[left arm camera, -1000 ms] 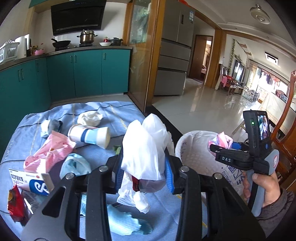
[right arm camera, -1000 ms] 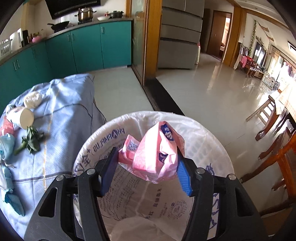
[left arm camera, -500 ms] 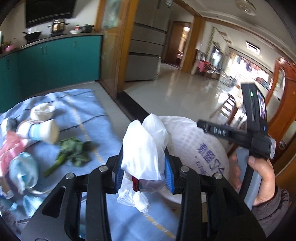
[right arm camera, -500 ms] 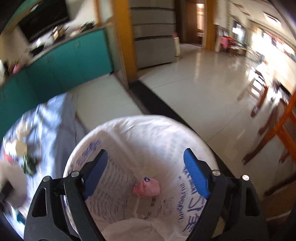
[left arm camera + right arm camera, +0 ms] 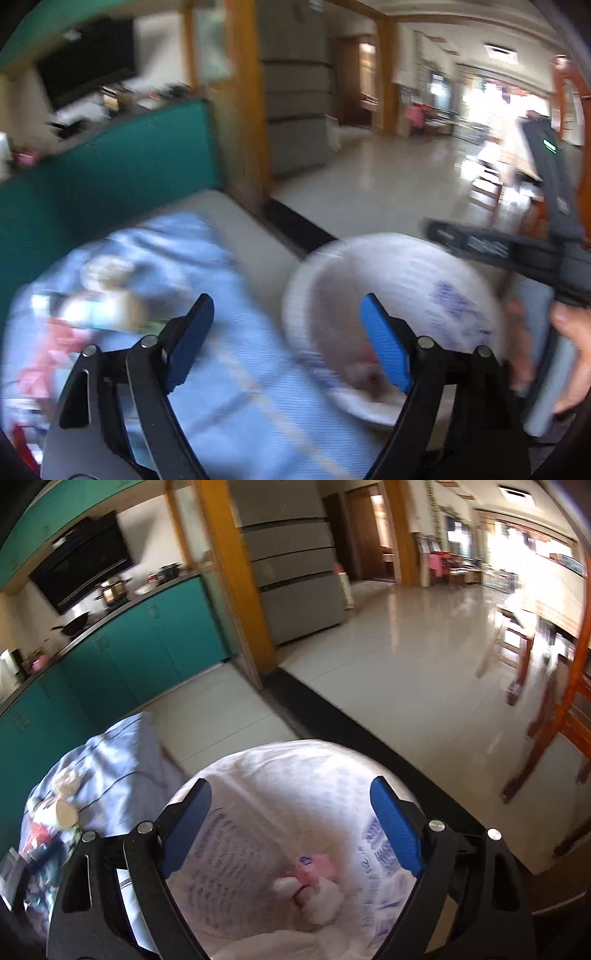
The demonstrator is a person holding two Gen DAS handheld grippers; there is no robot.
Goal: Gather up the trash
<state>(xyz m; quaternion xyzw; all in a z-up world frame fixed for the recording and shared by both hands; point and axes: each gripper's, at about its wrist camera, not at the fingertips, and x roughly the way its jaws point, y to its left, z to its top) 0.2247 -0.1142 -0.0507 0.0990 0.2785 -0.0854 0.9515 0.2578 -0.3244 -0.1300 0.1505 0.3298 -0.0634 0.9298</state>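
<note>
A round bin lined with a white printed bag point(image 5: 258, 771) stands beside the table; it also shows in the blurred left wrist view point(image 5: 454, 295). A pink wrapper point(image 5: 314, 864) and a white plastic bag point(image 5: 321, 897) lie inside it. My right gripper point(image 5: 291, 823) is open and empty above the bin. My left gripper point(image 5: 288, 339) is open and empty, over the table edge next to the bin. Several pieces of trash point(image 5: 70, 332) lie on the blue tablecloth point(image 5: 229, 369), blurred.
The right hand-held gripper point(image 5: 517, 254) and its hand show at the right in the left wrist view. A paper cup point(image 5: 66, 812) lies on the cloth. Teal cabinets point(image 5: 140, 650), a wooden door frame point(image 5: 236, 590) and wooden chairs point(image 5: 565, 709) surround the spot.
My right gripper opened and dropped the pink wrapper into the bin. My left gripper swung right to the bin, opened, and the white plastic bag now lies in the bin.
</note>
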